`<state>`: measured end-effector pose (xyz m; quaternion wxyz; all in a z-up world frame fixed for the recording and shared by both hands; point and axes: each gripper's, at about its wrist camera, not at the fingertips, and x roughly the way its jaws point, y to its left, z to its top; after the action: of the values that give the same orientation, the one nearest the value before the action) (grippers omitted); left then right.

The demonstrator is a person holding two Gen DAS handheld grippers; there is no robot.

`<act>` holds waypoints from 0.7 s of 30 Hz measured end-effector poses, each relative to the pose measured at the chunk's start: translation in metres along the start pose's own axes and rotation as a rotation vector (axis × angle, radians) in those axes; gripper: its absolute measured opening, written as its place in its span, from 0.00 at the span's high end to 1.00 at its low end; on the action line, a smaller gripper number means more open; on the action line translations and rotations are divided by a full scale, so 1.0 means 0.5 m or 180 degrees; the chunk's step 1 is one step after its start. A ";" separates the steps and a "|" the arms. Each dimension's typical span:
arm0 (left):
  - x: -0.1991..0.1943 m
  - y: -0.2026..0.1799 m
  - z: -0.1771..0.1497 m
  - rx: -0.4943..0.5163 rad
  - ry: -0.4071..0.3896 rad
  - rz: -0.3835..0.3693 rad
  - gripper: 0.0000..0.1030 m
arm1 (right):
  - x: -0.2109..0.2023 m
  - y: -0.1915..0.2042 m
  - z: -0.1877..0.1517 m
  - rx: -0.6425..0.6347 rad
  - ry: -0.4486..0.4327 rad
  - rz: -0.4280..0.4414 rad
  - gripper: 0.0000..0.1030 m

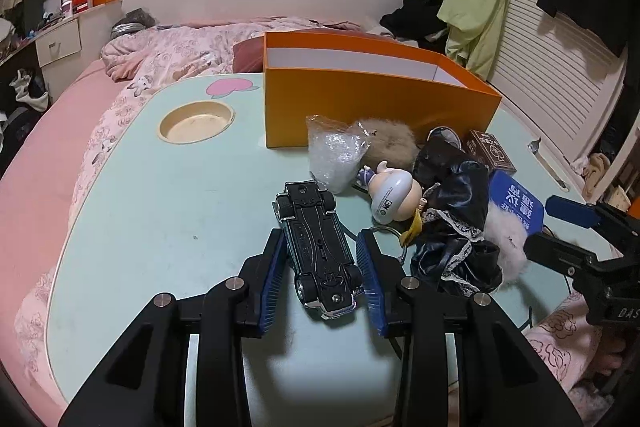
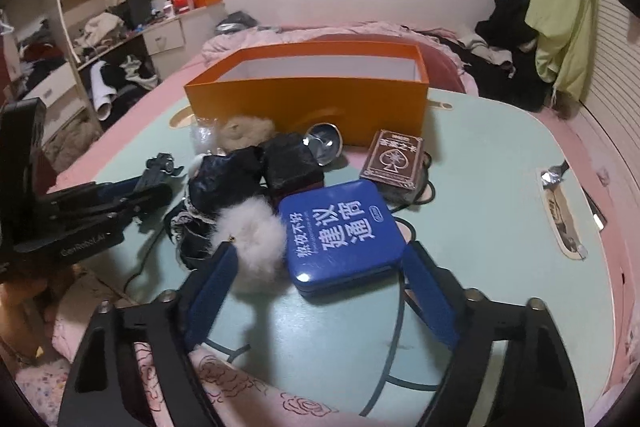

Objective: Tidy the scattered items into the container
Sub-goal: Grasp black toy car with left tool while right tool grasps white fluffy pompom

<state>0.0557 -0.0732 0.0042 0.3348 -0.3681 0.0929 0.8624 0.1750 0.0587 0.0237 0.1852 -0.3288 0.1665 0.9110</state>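
Orange box (image 2: 308, 99) interior shows only white walls

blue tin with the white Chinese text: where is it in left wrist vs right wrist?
Left wrist: the blue tin is at the right edge of the pile, partly hidden behind the black doll dress.
Right wrist: lower centre, fully visible, lying flat just ahead of the right gripper.
Shared landmark: the orange box stands behind the pile in both views.
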 end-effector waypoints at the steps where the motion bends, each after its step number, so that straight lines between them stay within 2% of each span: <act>1: 0.000 0.000 0.000 0.0000 0.0000 -0.0001 0.63 | -0.005 0.009 0.001 -0.0079 -0.0059 0.0019 0.26; 4: 0.000 0.001 -0.001 -0.0003 0.0000 -0.0010 0.63 | -0.012 0.042 0.011 -0.0360 -0.0165 0.0142 0.35; 5: 0.000 0.000 -0.002 -0.0003 -0.0001 -0.0009 0.63 | -0.007 0.052 0.016 -0.0429 -0.0141 0.0150 0.42; 6: 0.000 0.000 -0.002 -0.0001 -0.0001 -0.0007 0.63 | 0.003 0.060 0.021 -0.0472 -0.0086 0.0123 0.49; 9: 0.001 0.001 -0.002 -0.0007 0.0004 -0.0020 0.63 | 0.038 0.069 0.026 -0.0506 0.0108 -0.0054 0.59; 13: 0.001 0.002 -0.002 -0.0017 0.0002 -0.0036 0.63 | 0.031 0.054 0.021 -0.0391 0.0075 0.0088 0.60; 16: 0.000 0.002 -0.002 -0.0012 0.0001 -0.0038 0.63 | 0.010 0.053 0.000 -0.0451 0.0039 0.0386 0.60; 18: 0.000 0.004 -0.002 -0.0014 0.0001 -0.0043 0.63 | 0.021 0.070 -0.020 -0.0575 0.0226 0.0539 0.61; 21: -0.001 0.005 -0.003 -0.0012 -0.0002 -0.0048 0.63 | 0.026 0.086 -0.032 -0.0661 0.0180 0.0360 0.61</act>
<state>0.0551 -0.0761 0.0033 0.3406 -0.3692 0.0883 0.8602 0.1551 0.0173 0.0112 0.0936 -0.3620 0.0947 0.9226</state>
